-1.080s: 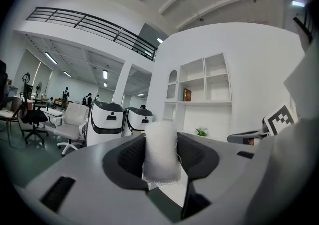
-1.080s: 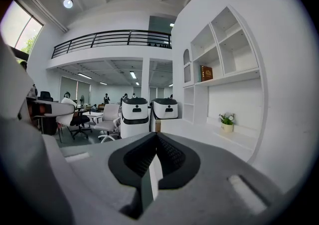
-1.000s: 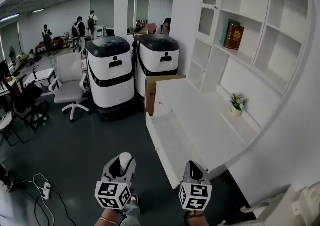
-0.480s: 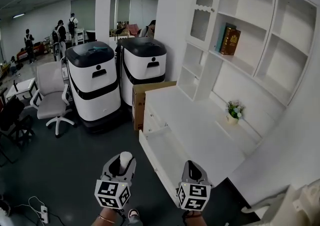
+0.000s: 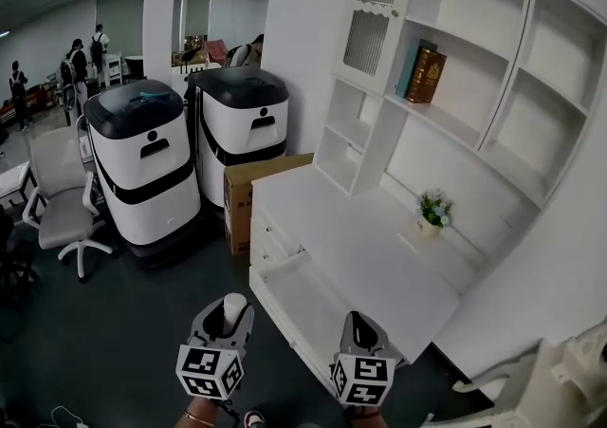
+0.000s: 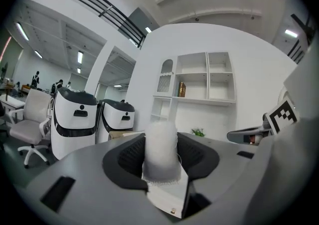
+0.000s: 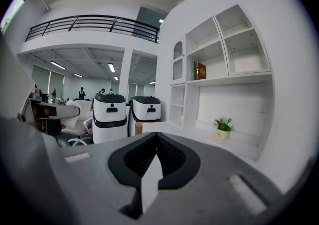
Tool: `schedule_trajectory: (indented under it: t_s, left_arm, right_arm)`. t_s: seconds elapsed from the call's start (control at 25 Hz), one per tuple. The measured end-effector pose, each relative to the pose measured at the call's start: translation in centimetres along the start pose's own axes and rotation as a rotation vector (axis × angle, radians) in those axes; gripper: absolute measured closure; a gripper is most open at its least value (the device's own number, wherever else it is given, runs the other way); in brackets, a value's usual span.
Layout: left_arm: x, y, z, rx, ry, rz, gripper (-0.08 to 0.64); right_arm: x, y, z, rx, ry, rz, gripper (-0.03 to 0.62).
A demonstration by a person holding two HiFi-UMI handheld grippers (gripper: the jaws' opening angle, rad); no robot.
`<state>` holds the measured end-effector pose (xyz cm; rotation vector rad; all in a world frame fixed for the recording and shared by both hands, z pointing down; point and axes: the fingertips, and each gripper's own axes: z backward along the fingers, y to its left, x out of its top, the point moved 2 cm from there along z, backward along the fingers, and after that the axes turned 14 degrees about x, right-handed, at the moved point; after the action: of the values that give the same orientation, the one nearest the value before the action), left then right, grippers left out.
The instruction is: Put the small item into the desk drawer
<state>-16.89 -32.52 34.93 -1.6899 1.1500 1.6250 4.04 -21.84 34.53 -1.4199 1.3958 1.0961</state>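
Note:
My left gripper (image 5: 227, 316) is shut on a small white fuzzy cylinder (image 5: 233, 307), which stands upright between the pads in the left gripper view (image 6: 160, 145). My right gripper (image 5: 359, 329) is shut with nothing in it, and its dark pads meet in the right gripper view (image 7: 155, 150). Both hang over the dark floor just short of the white desk (image 5: 398, 269). The desk's drawer (image 5: 296, 291) is pulled open towards me, between and ahead of the two grippers. Its inside looks bare and white.
Two white-and-black machines (image 5: 142, 160) and a cardboard box (image 5: 242, 194) stand left of the desk. An office chair (image 5: 59, 191) is further left. A potted plant (image 5: 432, 213) sits on the desk; books (image 5: 424, 73) are on a shelf. People stand far back.
The desk and its open drawer have come closer and slid left in the head view as both grippers travelled towards them. The white cylinder stays in the left gripper.

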Motion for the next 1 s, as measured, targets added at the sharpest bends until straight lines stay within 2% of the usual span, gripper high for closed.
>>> schedule_trajectory:
  t_s: [0.08,0.2,0.64,1.0]
  left_arm:
    - [-0.3,-0.3,-1.5,-0.027,0.018,0.018,0.385]
    - [-0.5,-1.9,-3.4,-0.079,0.031,0.003,0.385]
    - [-1.7,-8.7,-7.3,-0.211,0.072,-0.033,0.385]
    - [-3.4,-13.7,-9.7,-0.299,0.117,-0.038,0.385]
  right_arm:
    - [-0.1,-1.2,0.0,-0.043,0.015,-0.004,0.588]
    - [-0.2,-3.6,0.0,-0.102,0.025,-0.025,0.588]
    - [-0.3,-8.5,0.4,-0.174,0.024,-0.057,0.588]
    - [-2.1,-13.5,3.5,-0.291,0.035,-0.107,0.588]
